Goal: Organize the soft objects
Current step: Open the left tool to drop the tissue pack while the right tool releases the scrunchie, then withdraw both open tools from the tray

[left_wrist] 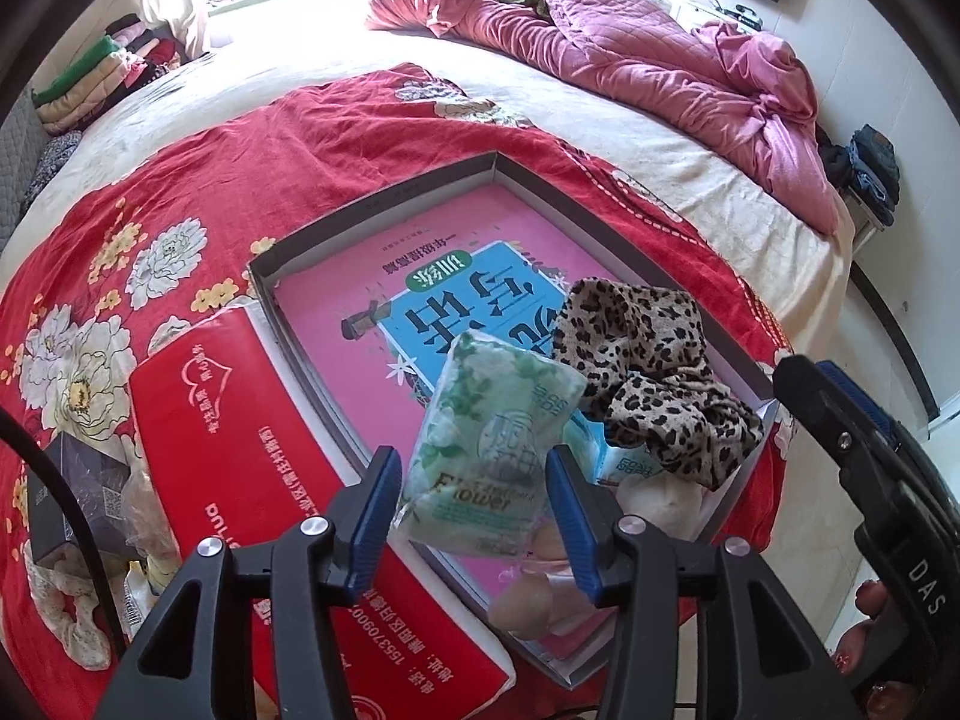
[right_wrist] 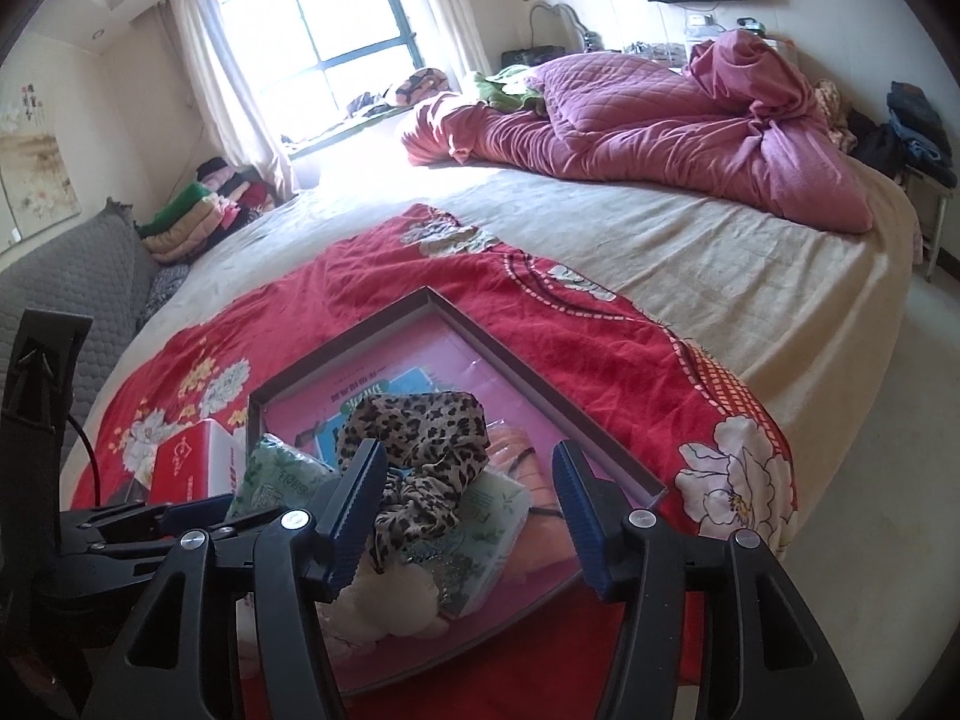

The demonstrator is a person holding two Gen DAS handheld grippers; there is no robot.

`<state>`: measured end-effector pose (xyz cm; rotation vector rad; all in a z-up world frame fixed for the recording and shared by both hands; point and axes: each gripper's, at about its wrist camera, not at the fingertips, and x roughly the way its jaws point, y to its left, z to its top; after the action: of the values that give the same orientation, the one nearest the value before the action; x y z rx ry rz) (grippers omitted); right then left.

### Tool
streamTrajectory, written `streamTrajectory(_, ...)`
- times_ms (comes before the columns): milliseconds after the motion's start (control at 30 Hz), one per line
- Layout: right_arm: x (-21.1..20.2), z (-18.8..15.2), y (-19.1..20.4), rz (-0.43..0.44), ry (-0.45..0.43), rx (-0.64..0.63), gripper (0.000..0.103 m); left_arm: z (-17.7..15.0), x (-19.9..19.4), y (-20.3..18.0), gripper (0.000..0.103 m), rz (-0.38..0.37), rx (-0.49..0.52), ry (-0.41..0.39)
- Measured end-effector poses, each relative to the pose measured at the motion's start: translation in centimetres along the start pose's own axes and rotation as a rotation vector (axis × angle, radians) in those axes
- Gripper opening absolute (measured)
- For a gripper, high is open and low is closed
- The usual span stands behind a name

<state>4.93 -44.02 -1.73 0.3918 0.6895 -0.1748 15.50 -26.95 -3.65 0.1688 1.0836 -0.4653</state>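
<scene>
Blue-padded fingers of the left gripper stand half-open around a green-flowered tissue pack above the shallow grey box, apparently releasing it, while the right gripper gapes empty over leopard-print cloth; next, withdraw clear.

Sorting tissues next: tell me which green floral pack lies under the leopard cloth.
The tissue pack lying in the box, partly covered by the leopard cloth. The other pack stands uncovered between the left tool's fingers.
</scene>
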Motion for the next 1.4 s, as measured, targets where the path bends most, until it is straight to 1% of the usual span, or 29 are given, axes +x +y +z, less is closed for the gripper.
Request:
streamTrajectory(100, 0.0, 0.0, 0.1, -0.001, 0.002, 0.001, 0.059, 0.1, -0.3, 0.3, 0.052, -0.005, -0.011, -0.005)
streamTrajectory(300, -0.2, 0.1, 0.2, -0.005, -0.008, -0.002, 0.060, 0.2, -0.8, 0.5, 0.053, 0.007, -0.011, -0.015)
streamTrajectory(433, -0.4, 0.2, 0.3, -0.008, -0.013, -0.010, 0.065, 0.2, -1.7, 0.8, 0.055, 0.003, -0.018, -0.038)
streamTrajectory(600, -0.5, 0.2, 0.8, -0.016, -0.009, -0.022, 0.066, 0.2, -2.8, 1.1, 0.056, -0.005, -0.027, -0.061)
streamTrajectory(700, -0.6, 0.1, 1.2, -0.030, -0.009, -0.040, 0.069, 0.1, -3.4, 1.0, 0.057, -0.007, -0.025, -0.070)
streamTrajectory(933, -1.0, 0.0, 2.3, -0.071, -0.011, -0.085, 0.069, -0.9, -4.8, 0.9, 0.059, -0.002, -0.021, -0.082)
streamTrajectory(1100, -1.8, 0.2, 3.0, -0.070, -0.026, -0.098, 0.069, -1.7, -5.9, 0.8, 0.059, 0.003, -0.016, -0.095)
streamTrajectory(1200, -2.4, 0.3, 3.4, -0.073, -0.036, -0.102, 0.069, -2.0, -6.4, 1.0, 0.059, 0.026, -0.023, -0.091)
streamTrajectory(1267, -2.8, 0.3, 3.6, -0.075, -0.042, -0.105, 0.069, -2.3, -7.0, 1.0, 0.059, 0.043, -0.018, -0.103)
streamTrajectory(1400, -3.6, 0.3, 4.4, -0.074, -0.051, -0.120, 0.069, -2.8, -8.1, 1.3, 0.059, 0.035, -0.027, -0.111)
